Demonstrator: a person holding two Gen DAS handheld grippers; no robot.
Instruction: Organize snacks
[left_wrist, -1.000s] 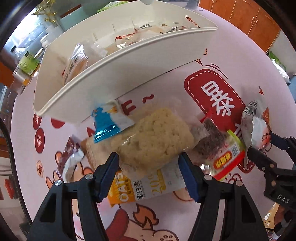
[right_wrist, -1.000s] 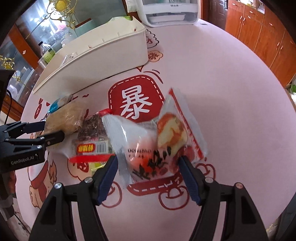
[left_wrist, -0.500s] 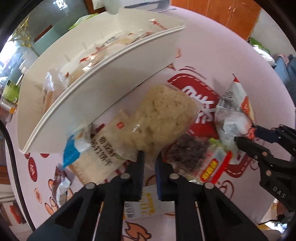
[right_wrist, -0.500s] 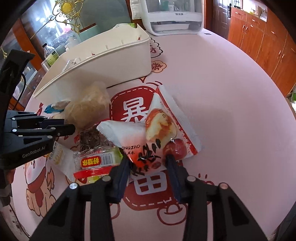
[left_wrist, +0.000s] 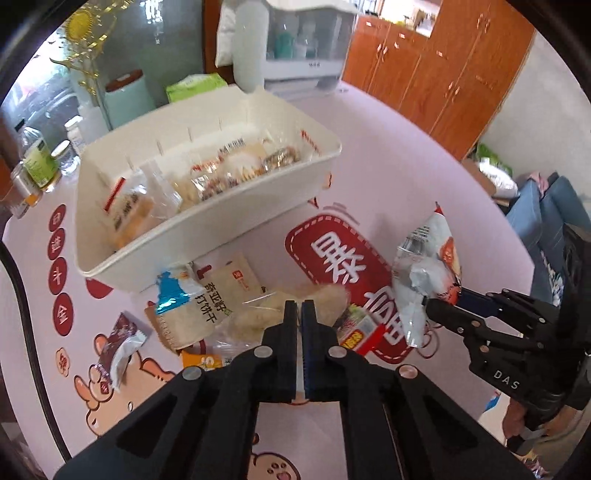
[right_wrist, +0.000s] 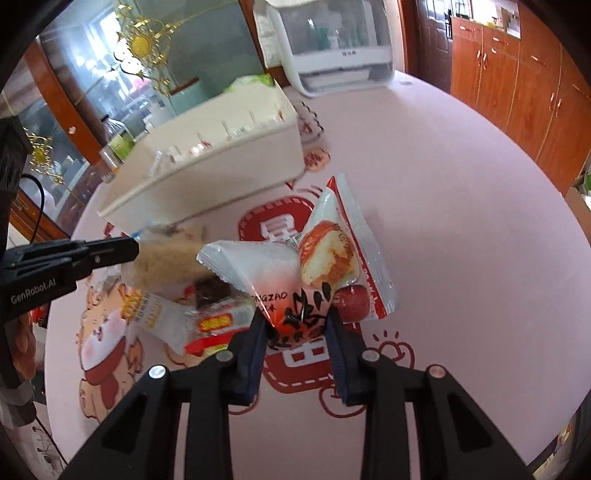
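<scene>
My left gripper (left_wrist: 299, 306) is shut on the clear wrapper of a pale puffed-rice cake pack (left_wrist: 328, 299), lifted off the snack pile in front of the white bin (left_wrist: 207, 236). The right wrist view shows that left gripper (right_wrist: 133, 245) holding the rice cake pack (right_wrist: 166, 262) in the air. My right gripper (right_wrist: 295, 321) has its jaws closing, pads pressing the lower corner of a red-and-white jujube cake pack (right_wrist: 332, 258), which hangs clear of the table. In the left wrist view, that right gripper (left_wrist: 439, 299) and its cake pack (left_wrist: 424, 266) are at the right. The bin (right_wrist: 221, 177) holds several wrapped snacks.
On the pink round table (left_wrist: 388, 155) lie a blue-and-beige cracker pack (left_wrist: 192, 306), a small dark pack (left_wrist: 118, 343), an orange pack (left_wrist: 201, 360) and a red-and-yellow labelled pack (right_wrist: 218, 321). Bottles (left_wrist: 37, 162) stand far left, a white appliance (right_wrist: 340, 48) behind the bin.
Both grippers closed on their packs and rose with them. The rice cake pack and the jujube cake pack left the table, and both views tilted up toward the bin.
</scene>
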